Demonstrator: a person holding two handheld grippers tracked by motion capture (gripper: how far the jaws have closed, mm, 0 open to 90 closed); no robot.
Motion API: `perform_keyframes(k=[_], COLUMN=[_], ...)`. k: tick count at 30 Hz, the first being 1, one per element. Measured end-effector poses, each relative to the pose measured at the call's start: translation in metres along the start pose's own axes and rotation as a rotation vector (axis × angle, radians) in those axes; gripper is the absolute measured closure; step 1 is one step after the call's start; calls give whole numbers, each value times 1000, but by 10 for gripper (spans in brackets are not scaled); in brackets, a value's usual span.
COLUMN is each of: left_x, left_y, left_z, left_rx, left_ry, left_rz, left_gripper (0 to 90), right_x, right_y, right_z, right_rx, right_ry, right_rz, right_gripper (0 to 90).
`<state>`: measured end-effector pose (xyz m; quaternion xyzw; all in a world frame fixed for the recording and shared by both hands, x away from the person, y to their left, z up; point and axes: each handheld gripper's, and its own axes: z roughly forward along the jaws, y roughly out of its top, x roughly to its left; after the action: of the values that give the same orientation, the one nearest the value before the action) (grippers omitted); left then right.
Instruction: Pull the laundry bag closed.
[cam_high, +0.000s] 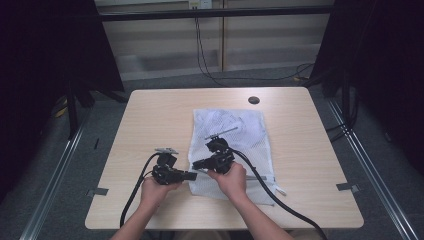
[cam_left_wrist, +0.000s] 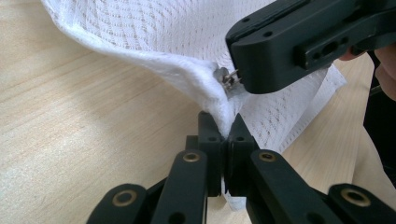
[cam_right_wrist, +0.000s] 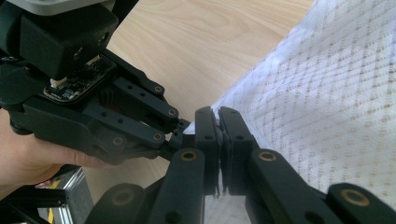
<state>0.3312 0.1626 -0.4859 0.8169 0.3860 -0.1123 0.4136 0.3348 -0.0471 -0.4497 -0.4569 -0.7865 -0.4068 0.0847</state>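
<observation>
A white mesh bag (cam_high: 235, 125) lies flat on the middle of the wooden table (cam_high: 150, 115). At the bag's near left corner, my left gripper (cam_high: 194, 175) is shut on the fabric edge (cam_left_wrist: 219, 100), which rises pinched from between its jaws (cam_left_wrist: 227, 125). Just above it, my right gripper (cam_high: 196, 164) is shut at the same corner, its tip (cam_left_wrist: 236, 74) against the small metal zipper pull (cam_left_wrist: 227, 79). In the right gripper view, the closed jaws (cam_right_wrist: 218, 114) meet the bag's edge (cam_right_wrist: 327, 93), with the left gripper (cam_right_wrist: 180, 128) touching from the left.
A dark round hole (cam_high: 254, 100) sits in the table near its far edge. The zipper line (cam_high: 265, 177) runs along the bag's near edge. Thick black cables (cam_high: 280, 200) trail from both grippers toward the person. Bare wood surrounds the bag.
</observation>
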Motion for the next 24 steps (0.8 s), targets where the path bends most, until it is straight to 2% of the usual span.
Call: perform_keyframes(k=[24], left_x=[0], left_y=[0], left_z=[0], left_rx=[0], left_ry=[-4], left_rz=[-16], left_gripper=[883], right_x=[-5], right_y=[-5], right_z=[-5], right_rx=[11], right_ry=[23], right_rz=[15], right_gripper=[869])
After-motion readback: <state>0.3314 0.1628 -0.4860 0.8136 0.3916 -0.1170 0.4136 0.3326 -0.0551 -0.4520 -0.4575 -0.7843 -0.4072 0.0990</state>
